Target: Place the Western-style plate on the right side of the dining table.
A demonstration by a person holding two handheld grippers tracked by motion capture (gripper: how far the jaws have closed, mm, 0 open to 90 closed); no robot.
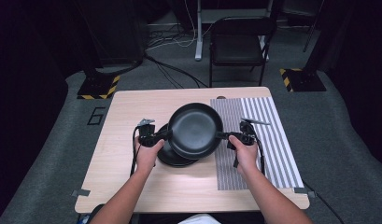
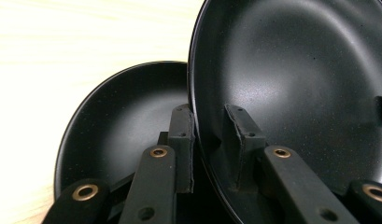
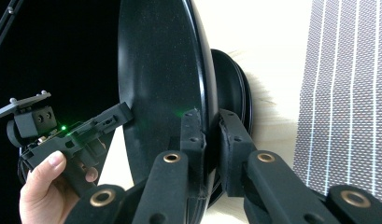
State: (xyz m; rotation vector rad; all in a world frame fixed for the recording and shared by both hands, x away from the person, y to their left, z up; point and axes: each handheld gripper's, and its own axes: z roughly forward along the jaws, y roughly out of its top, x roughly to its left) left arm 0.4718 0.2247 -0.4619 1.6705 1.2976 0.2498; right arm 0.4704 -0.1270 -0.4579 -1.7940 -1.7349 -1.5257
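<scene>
A black plate (image 1: 195, 129) hangs tilted above the wooden table (image 1: 123, 177), held by its rim from both sides. My left gripper (image 1: 163, 135) is shut on its left rim, one pad inside the plate (image 2: 296, 84) and one behind it. My right gripper (image 1: 224, 136) is shut on the opposite rim, its jaws pinching the plate's (image 3: 160, 84) edge. Below and slightly left lies a stack of black plates (image 1: 172, 157), also seen under the lifted one as a lower plate (image 2: 123, 121) and as the stack (image 3: 233, 93). The left gripper (image 3: 76, 135) and its hand show across the plate.
A grey striped mat (image 1: 261, 135) covers the table's right part, seen close as the mat (image 3: 347, 93). A black chair (image 1: 237, 44) and cables stand on the floor beyond the far edge. Bare wood lies at the table's left and front.
</scene>
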